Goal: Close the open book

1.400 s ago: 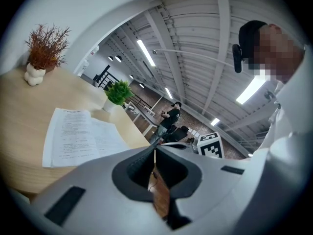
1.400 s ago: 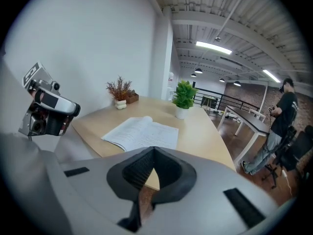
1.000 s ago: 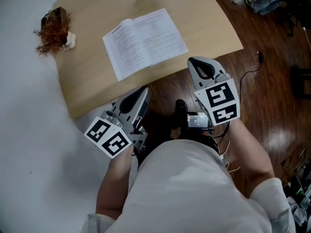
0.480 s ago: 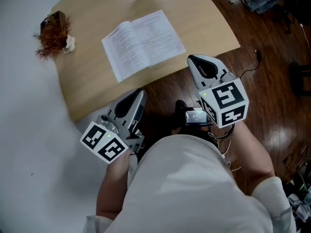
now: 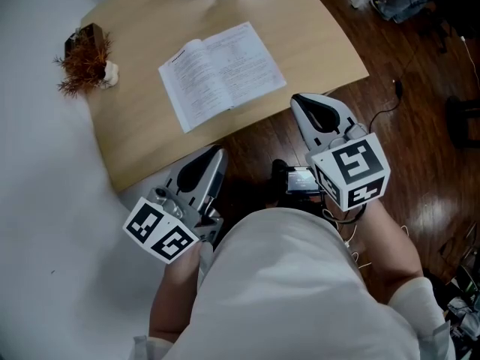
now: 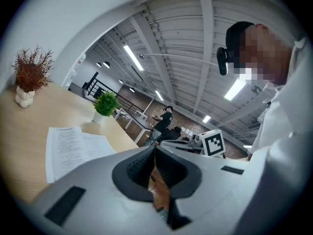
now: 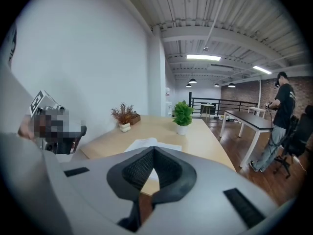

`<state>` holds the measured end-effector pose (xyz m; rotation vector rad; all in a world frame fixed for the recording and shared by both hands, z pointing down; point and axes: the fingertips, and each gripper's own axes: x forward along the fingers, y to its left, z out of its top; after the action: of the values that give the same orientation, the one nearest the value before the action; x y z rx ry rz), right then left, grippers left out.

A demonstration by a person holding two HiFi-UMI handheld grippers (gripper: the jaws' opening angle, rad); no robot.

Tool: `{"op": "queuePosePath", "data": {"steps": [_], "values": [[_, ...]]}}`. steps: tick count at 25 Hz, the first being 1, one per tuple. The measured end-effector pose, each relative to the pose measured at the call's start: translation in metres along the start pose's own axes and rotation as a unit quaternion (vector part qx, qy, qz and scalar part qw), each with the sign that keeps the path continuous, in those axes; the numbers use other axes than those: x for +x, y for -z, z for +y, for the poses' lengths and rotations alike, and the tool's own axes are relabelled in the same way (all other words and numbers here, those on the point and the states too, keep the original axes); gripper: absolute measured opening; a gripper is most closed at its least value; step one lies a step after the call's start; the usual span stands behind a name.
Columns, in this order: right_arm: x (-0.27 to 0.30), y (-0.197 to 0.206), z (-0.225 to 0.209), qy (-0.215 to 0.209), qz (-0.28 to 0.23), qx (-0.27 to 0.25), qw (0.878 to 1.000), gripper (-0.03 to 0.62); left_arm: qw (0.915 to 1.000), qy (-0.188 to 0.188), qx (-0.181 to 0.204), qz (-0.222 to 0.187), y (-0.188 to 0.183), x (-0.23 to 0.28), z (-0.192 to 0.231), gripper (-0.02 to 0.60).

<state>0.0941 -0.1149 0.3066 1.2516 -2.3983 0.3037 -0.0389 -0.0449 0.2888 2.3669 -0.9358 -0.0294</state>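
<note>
On the bench the book lies open; nearby we hold left claw and right claw clenched, empty.

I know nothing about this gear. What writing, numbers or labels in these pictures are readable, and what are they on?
No text is legible anywhere.
Open book: lines of print on both pages, too small to read.
Left gripper and right gripper: their cubes carry black-and-white square patterns, no words.
Small black device between the grippers: a pale label or screen, blurred.
</note>
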Motion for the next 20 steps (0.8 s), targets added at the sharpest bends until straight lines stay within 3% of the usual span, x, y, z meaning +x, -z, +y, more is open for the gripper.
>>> {"op": "queuePosePath", "data": {"steps": [20], "values": [[-0.036, -0.011, 0.017, -0.020, -0.024, 0.007, 0.999, 0.003, 0.9998, 0.010, 0.013, -0.008, 0.000, -0.020, -0.028, -0.002]]}}
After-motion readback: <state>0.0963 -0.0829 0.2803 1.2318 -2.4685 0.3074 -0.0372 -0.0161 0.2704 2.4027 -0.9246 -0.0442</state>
